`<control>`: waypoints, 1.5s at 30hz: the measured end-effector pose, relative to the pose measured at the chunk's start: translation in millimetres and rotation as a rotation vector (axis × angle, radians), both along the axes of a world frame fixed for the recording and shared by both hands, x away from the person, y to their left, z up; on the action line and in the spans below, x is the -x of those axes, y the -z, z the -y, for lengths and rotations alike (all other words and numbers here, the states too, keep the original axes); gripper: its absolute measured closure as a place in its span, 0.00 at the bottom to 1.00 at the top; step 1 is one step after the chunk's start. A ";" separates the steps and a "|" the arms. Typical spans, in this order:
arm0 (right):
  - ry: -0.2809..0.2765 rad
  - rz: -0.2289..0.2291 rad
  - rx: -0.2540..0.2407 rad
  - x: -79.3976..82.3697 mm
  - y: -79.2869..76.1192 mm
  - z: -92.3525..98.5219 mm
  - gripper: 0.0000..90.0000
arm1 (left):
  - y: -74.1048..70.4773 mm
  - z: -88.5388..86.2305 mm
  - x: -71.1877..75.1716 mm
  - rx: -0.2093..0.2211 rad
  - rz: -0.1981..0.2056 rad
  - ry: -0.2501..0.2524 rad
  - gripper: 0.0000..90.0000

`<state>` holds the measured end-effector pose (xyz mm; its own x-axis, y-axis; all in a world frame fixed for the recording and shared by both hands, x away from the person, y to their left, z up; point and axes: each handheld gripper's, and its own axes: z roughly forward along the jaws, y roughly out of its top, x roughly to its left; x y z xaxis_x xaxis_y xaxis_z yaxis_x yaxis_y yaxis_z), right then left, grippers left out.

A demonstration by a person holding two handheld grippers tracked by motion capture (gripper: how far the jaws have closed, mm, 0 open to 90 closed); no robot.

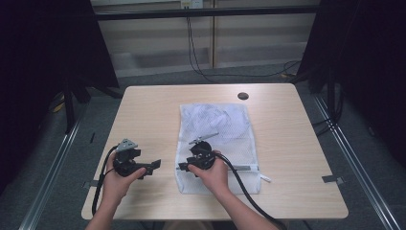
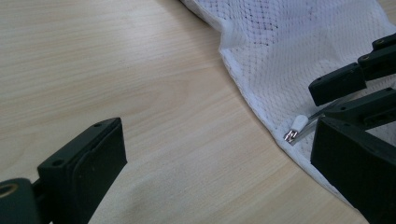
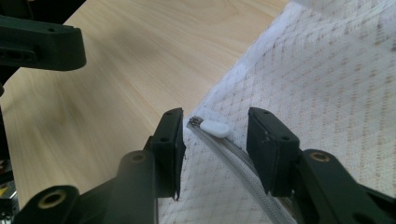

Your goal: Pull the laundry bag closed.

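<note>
On a pale wooden desk [image 1: 143, 110], seen from the high view, a white mesh laundry bag [image 1: 218, 129] lies flat, running from mid-desk toward the near edge. Its zipper crosses the near end. Bare wood lies open on both sides of the bag, widest at the left and right edges; a small dark round hole [image 1: 243, 96] sits near the far edge. The left gripper [image 1: 154, 166] rests on bare desk left of the bag, held by the left hand [image 1: 117, 179]. The right gripper [image 1: 182, 167] sits over the bag's near left corner, held by the right hand [image 1: 215, 175].

From the left gripper view, the two black fingers [image 2: 84, 168] stand wide apart with only smooth wood grain between them, holding nothing. The bag's hemmed edge [image 2: 247, 93] curves across the right side, fine netted fabric. A small white zipper pull [image 2: 297, 125] with a metal end lies at that edge, and the right gripper's black fingers [image 2: 337, 84] hang just beside it.

From the right gripper view, the blocky black fingers [image 3: 273, 144] are partly open, one on either side of the rounded white zipper pull [image 3: 215, 128], not pressing on it. The grey zipper track [image 3: 238, 168] runs back between them across diamond-patterned mesh. Open wood stretches to the left, where the left gripper's finger [image 3: 46, 46] shows.
</note>
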<state>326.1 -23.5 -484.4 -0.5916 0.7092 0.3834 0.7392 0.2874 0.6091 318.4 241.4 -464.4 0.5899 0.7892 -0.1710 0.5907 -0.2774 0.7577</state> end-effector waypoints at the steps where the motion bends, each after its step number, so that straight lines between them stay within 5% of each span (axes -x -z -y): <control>1: 0.000 0.000 0.000 0.0 0.0 0.0 0.63 | 0.1 -0.3 -0.2 -0.001 -0.001 0.000 0.04; 21: 0.005 -0.076 -0.032 -8.9 11.2 -9.8 0.72 | 3.1 -0.8 -0.6 -0.011 -0.011 0.005 0.04; 45: -0.031 -0.108 -0.054 -8.5 7.4 -16.2 0.91 | 4.6 1.0 -1.0 -0.023 -0.022 0.011 0.04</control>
<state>334.6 -7.3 -491.8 -0.5665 0.6674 0.4834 0.7924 0.2801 0.5419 319.4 240.4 -468.9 0.5947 0.7867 -0.1657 0.6042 -0.3013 0.7376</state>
